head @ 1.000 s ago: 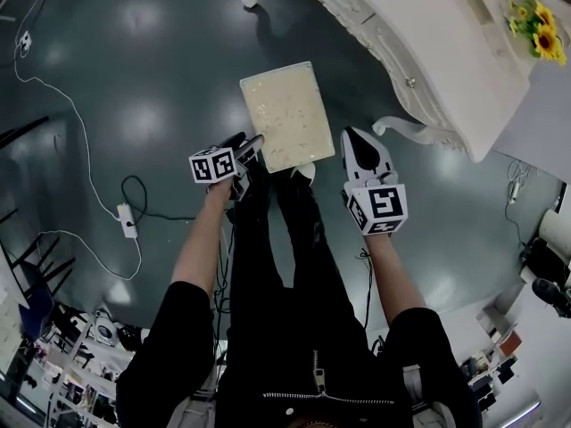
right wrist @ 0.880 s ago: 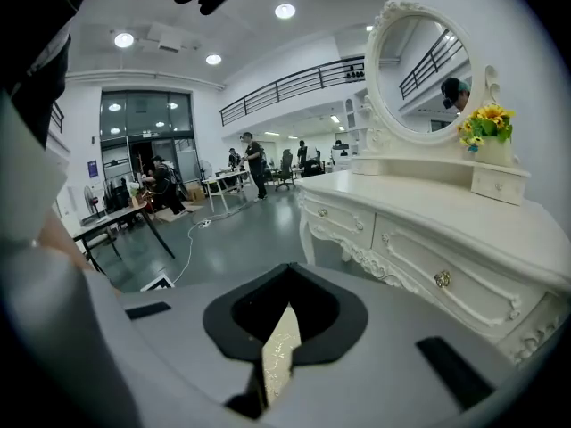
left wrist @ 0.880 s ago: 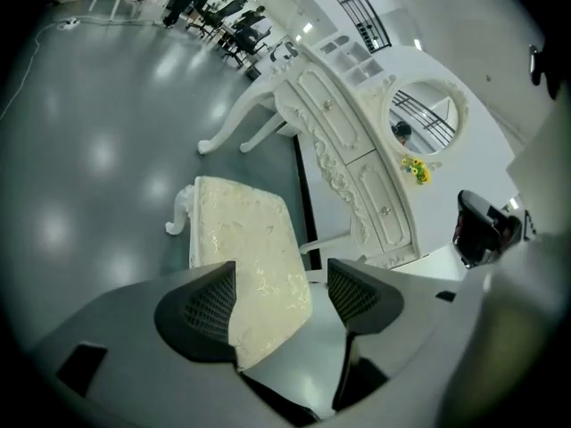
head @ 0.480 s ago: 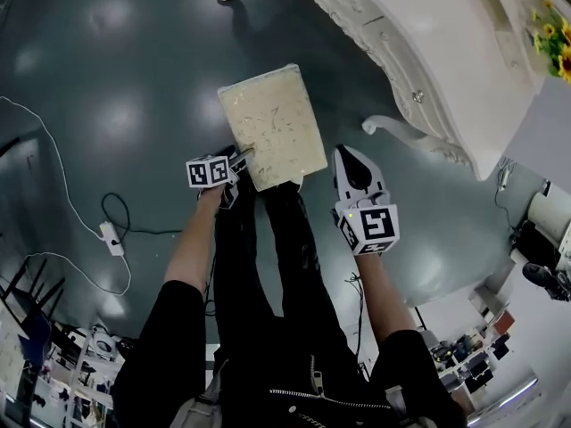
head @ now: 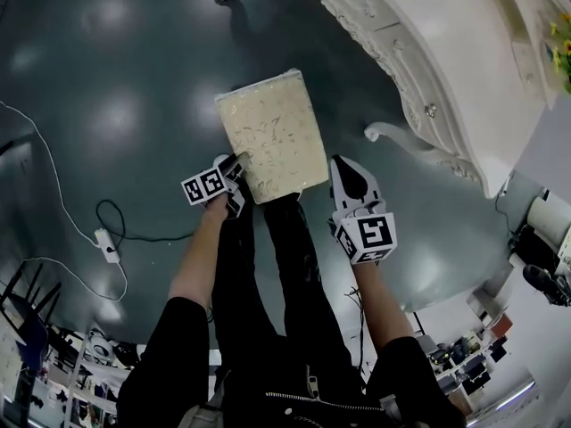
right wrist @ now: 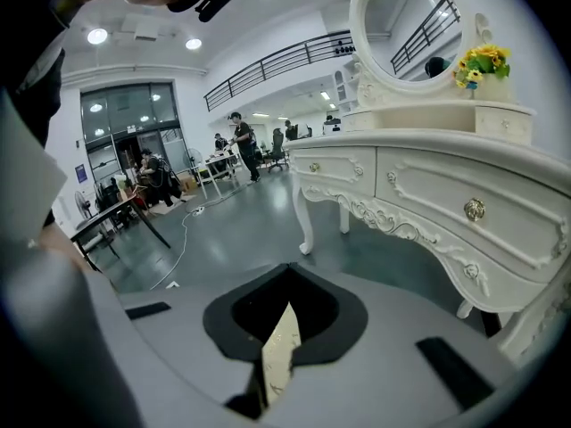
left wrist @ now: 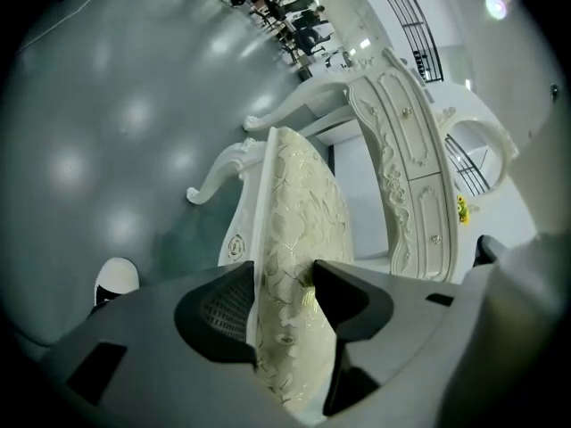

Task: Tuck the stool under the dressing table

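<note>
The stool (head: 272, 136) has a seat of cream cloth, leaf-patterned with a soft sheen, on a smooth white painted frame. The carved desk (head: 446, 52) looks white and satiny, with shiny metal knobs (head: 431, 111); the dark floor (head: 116, 78) is glossy.

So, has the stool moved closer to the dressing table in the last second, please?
No. In the head view the gap between the stool and the dressing table's curled front leg looks unchanged; it still stands out in front.
</note>
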